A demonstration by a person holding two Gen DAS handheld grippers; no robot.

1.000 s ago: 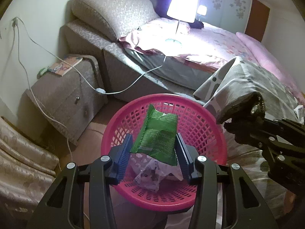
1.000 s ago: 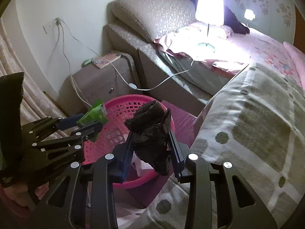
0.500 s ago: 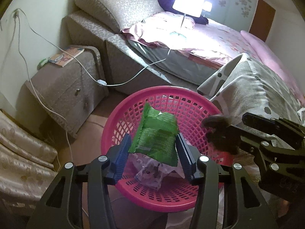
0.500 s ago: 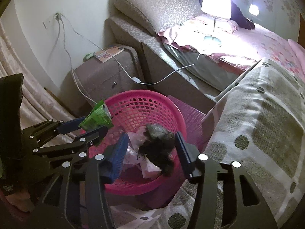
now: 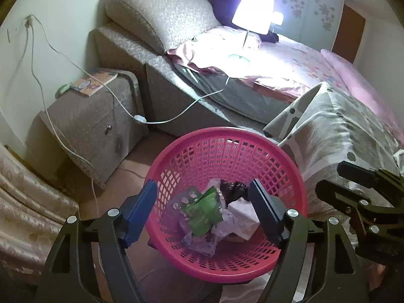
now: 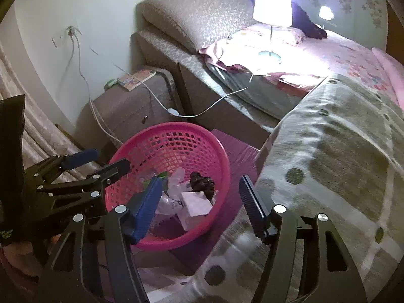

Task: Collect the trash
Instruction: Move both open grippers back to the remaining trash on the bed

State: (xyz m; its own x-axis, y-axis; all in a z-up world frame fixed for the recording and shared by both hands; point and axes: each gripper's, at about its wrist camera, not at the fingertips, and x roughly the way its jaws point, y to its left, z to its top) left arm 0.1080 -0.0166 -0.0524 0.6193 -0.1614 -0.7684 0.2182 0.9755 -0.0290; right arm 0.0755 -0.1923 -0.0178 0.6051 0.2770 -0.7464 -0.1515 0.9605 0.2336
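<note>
A pink plastic basket (image 5: pixel 192 149) stands on the floor beside the bed; it also shows in the right wrist view (image 6: pixel 161 131). Inside lie a green snack wrapper (image 5: pixel 203 210), a crumpled black bag (image 5: pixel 231 189), white paper (image 5: pixel 243 216) and clear plastic. The black bag (image 6: pixel 202 183) and white paper (image 6: pixel 195 203) show in the right wrist view too. My left gripper (image 5: pixel 203 209) is open and empty above the basket. My right gripper (image 6: pixel 199 202) is open and empty over the basket's right side.
A grey bedside cabinet (image 5: pixel 96 116) with a book on top stands left of the basket. White cables (image 5: pixel 176 116) hang from the wall across it. The bed with a patterned grey blanket (image 5: pixel 341 136) is to the right, and a lit lamp (image 5: pixel 252 12) stands on it.
My left gripper opened and the green wrapper fell into the basket. My right gripper opened and the black bag fell into the basket.
</note>
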